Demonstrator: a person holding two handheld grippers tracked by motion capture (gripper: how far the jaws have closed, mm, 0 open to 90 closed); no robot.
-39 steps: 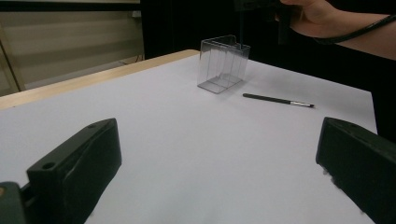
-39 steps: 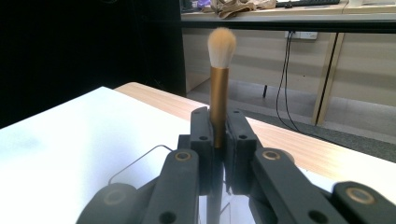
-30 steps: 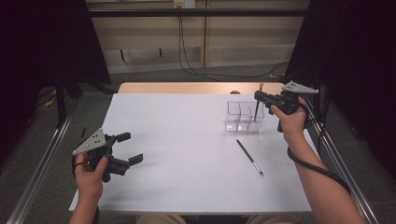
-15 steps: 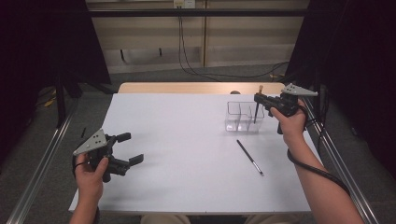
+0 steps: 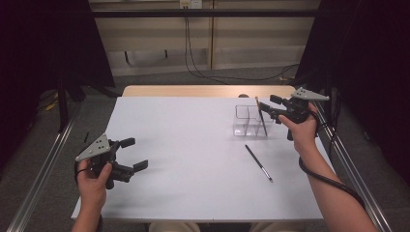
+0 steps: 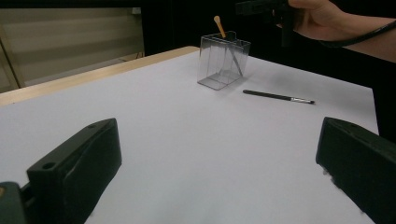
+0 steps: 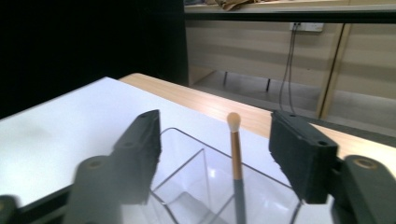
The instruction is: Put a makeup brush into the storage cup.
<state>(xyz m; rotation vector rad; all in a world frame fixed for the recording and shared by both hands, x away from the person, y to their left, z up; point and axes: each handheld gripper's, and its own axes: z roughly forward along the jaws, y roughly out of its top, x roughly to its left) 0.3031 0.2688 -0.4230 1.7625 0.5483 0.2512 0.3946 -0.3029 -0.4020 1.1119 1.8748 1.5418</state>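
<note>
A clear two-compartment container (image 5: pixel 244 122) stands at the table's far right. A wooden-handled brush (image 5: pixel 261 115) leans upright in it, bristle tip up. My right gripper (image 5: pixel 267 107) hovers just over the container and its jaws have just been opening. In the right gripper view the brush (image 7: pixel 235 149) stands between the jaws with a gap to each pad. A second, dark brush (image 5: pixel 259 163) lies flat on the table, nearer than the container. My left gripper (image 5: pixel 134 154) rests open at the near left with nothing between its jaws.
The white table top (image 5: pixel 193 145) spreads wide between the two hands. A wooden strip (image 5: pixel 193 91) runs along its far edge, and metal rails (image 5: pixel 43 169) flank both sides. The right gripper's cable (image 5: pixel 329 181) trails along the forearm.
The right gripper's jaws have parted from the brush handle, and the brush now leans in the container on its own. Neither hand has shifted.
</note>
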